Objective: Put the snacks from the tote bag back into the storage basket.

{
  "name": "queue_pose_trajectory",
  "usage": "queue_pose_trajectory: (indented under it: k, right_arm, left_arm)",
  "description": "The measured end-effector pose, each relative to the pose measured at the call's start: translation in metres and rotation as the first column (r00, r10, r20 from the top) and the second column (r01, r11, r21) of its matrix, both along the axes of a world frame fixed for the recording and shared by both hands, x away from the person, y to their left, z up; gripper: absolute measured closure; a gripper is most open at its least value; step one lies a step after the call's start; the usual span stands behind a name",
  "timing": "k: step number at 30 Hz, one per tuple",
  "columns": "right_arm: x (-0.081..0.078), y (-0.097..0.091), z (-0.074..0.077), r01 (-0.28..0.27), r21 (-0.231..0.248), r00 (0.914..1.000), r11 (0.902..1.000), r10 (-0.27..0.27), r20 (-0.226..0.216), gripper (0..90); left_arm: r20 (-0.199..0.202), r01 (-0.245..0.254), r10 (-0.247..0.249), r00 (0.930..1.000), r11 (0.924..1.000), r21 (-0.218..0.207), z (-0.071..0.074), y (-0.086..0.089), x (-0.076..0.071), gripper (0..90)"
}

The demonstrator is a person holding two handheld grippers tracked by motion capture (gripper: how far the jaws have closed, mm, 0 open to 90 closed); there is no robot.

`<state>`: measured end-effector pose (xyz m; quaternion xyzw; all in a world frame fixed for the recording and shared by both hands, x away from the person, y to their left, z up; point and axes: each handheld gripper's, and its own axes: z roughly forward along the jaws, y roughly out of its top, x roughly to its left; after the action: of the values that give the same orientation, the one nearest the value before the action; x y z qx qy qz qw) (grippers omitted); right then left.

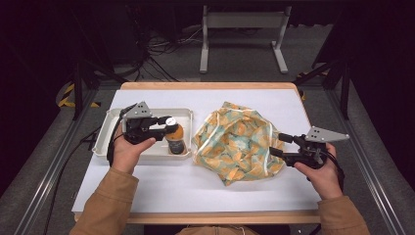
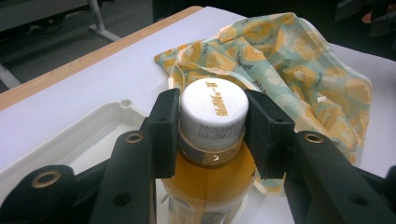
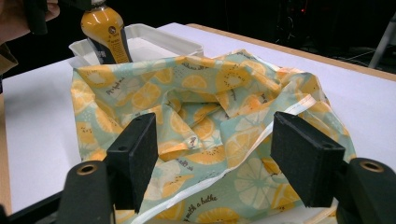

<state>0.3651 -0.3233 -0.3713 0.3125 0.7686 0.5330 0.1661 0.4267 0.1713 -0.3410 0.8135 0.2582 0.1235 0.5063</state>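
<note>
A bottle of orange drink [image 1: 175,138] with a white cap [image 2: 213,113] stands upright in the right end of a white tray [image 1: 111,126]. My left gripper [image 1: 169,125] is shut on the bottle, its pads [image 2: 164,130] pressing both sides of the cap and neck. A crumpled bag printed with orange slices on pale green [image 1: 237,141] lies on the white table to the right of the tray. My right gripper [image 1: 278,145] is open at the bag's right edge; in the right gripper view the bag's cloth [image 3: 210,121] lies beyond the gap between the jaws.
The white table top [image 1: 161,188] ends in a wooden edge at front and back. A metal frame [image 1: 242,29] stands on the floor beyond the table. Black stands flank both sides.
</note>
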Motion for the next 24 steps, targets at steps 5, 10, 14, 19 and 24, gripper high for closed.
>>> queue_pose_trajectory:
  k: [5, 10, 14, 19, 24]
  right_arm:
    - [-0.0001, -0.0001, 0.0, 0.0, 0.001, 1.0, 1.0, 0.0, 0.0, 32.6]
    - [0.0, 0.0, 0.0, 0.0, 0.0, 1.0, 1.0, 0.0, -0.001, 32.5]
    - [0.0, 0.0002, -0.0002, 0.002, 0.0, 1.0, 1.0, -0.002, -0.002, 32.4]
    - [0.0003, -0.0005, -0.0002, 0.005, -0.002, 1.0, 1.0, -0.005, -0.003, 32.4]
    - [0.0004, -0.0003, -0.0005, 0.006, 0.0, 1.0, 1.0, -0.006, -0.003, 32.3]
  left_arm:
    - [0.001, 0.009, -0.009, 1.0, 1.0, 0.002, -0.0002, 0.0004, -0.0004, 57.9]
    - [0.009, 0.01, -0.01, 0.9999, 0.9999, 0.004, -0.0006, 0.0, -0.0008, 57.7]
    - [0.009, 0.015, -0.015, 0.9998, 0.9998, 0.013, -0.0007, -0.0023, -0.0021, 57.3]
    - [0.019, 0.014, -0.014, 0.9997, 0.9994, 0.032, -0.0022, -0.0053, -0.0037, 52.7]
    - [0.012, 0.014, -0.014, 0.9998, 0.9999, 0.008, -0.0031, -0.005, -0.0026, 39.9]
